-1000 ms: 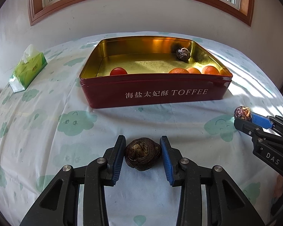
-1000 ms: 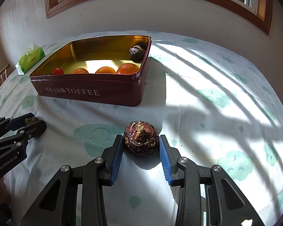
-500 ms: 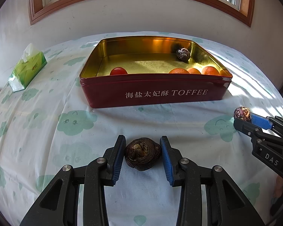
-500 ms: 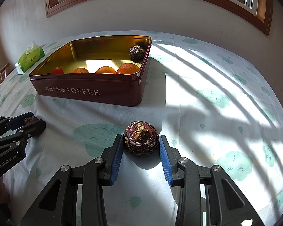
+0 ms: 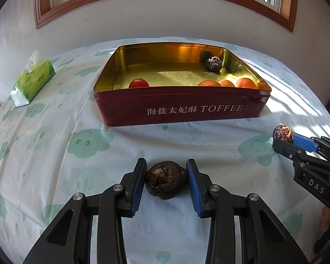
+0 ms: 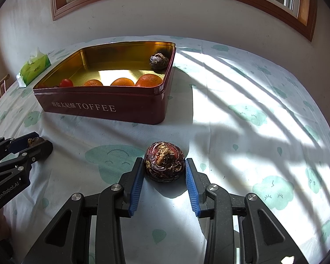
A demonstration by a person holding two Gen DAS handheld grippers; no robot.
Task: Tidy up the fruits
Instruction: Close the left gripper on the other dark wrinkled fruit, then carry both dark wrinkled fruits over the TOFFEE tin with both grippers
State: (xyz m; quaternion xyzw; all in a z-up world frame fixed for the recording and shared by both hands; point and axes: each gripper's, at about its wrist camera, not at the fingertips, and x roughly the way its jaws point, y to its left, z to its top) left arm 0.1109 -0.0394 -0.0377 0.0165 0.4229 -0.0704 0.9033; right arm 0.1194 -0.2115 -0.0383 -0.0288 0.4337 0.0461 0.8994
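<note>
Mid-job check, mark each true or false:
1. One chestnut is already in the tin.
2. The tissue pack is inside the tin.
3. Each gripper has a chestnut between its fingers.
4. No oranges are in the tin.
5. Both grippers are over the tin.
1. True: one chestnut lies in the far right corner of the tin.
2. False: the tissue pack lies on the cloth, left of the tin.
3. True: the left gripper is closed on the left chestnut, and the right gripper on the right chestnut.
4. False: oranges line the near wall, along with a tomato.
5. False: both are down at the cloth in front of the tin.
</note>
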